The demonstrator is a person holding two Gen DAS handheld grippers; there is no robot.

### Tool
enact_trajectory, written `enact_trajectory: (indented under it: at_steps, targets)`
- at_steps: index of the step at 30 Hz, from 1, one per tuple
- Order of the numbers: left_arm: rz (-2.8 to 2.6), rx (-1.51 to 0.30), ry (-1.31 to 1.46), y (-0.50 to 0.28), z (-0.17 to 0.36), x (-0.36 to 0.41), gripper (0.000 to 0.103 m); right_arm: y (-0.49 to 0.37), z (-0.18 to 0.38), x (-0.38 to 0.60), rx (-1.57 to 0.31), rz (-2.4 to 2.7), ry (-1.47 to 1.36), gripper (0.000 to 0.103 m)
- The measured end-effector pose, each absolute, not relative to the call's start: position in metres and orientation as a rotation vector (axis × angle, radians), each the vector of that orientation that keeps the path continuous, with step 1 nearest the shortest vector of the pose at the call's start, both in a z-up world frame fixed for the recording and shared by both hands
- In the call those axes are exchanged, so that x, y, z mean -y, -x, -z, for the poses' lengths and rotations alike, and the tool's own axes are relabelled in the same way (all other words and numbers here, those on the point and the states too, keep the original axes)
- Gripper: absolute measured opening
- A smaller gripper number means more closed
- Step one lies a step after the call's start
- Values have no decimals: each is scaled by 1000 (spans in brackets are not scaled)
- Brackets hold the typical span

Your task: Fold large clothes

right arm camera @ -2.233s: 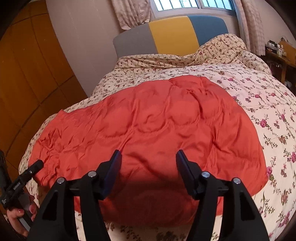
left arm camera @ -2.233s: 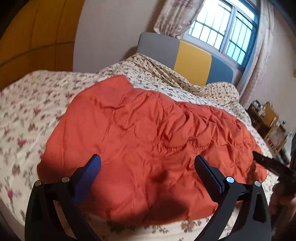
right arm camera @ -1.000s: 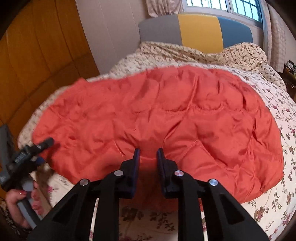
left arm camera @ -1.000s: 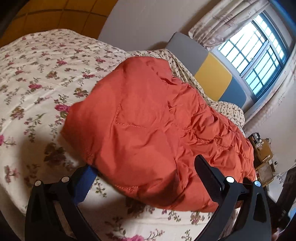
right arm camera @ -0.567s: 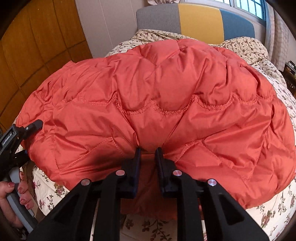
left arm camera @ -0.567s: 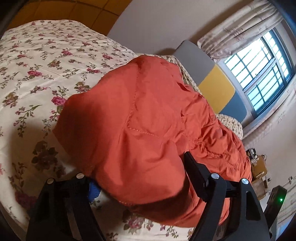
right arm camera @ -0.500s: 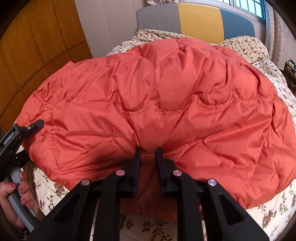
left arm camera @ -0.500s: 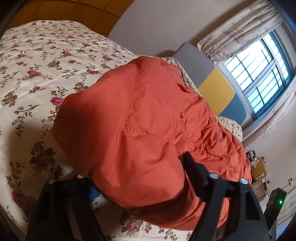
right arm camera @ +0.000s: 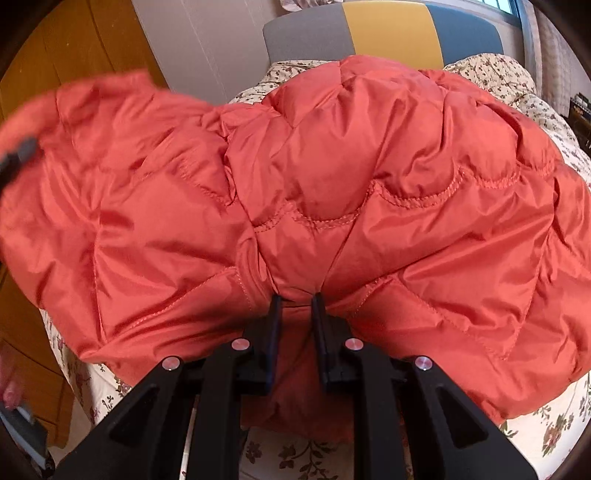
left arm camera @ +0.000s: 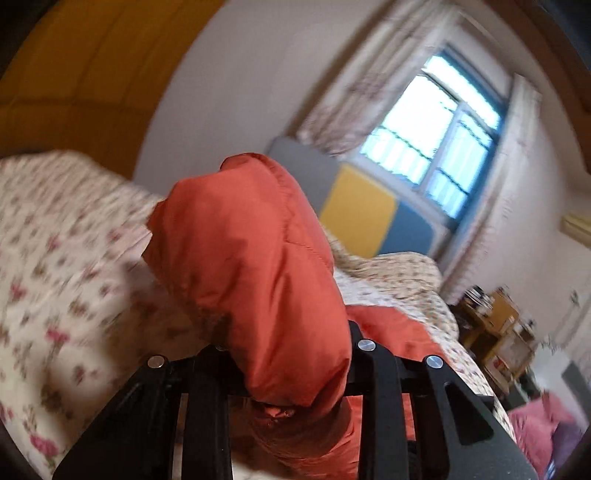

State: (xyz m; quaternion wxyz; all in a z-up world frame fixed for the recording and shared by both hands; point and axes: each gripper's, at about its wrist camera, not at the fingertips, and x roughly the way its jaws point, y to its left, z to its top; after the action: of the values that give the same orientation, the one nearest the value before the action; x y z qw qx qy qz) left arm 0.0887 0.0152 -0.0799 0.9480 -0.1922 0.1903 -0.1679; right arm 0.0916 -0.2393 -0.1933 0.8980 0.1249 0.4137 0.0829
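Observation:
An orange-red quilted puffer jacket lies on the floral bed. My right gripper is shut on the jacket's near hem and bunches the fabric between its fingers. My left gripper is shut on the jacket's left corner, which stands lifted above the bed and drapes over the fingers, hiding the tips. The left gripper shows blurred at the far left of the right wrist view, holding up that raised corner.
The bed has a floral cover and a grey, yellow and blue headboard. A wooden wardrobe stands at the left. A window and a cluttered yellow side table are at the right.
My left gripper has closed on the jacket's corner and lifted it up off the bed, tilting the view upward. My right gripper stays shut on the hem, with the jacket raised more.

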Motion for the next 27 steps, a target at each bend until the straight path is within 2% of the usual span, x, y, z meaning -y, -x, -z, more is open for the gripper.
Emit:
enact_trajectory:
  at_steps: [5, 9, 17, 27]
  targets:
    - [426, -328, 258, -80, 58, 23, 28, -83, 181, 270, -815, -213, -415, 19]
    - [460, -304, 169, -73, 51, 49, 28, -56, 158, 299, -717, -120, -361, 21]
    - [545, -273, 43, -64, 51, 87, 28, -22, 165, 376, -772, 159, -348, 18]
    - [676, -293, -64, -59, 66, 144, 28, -1, 164, 423, -756, 123, -406, 21]
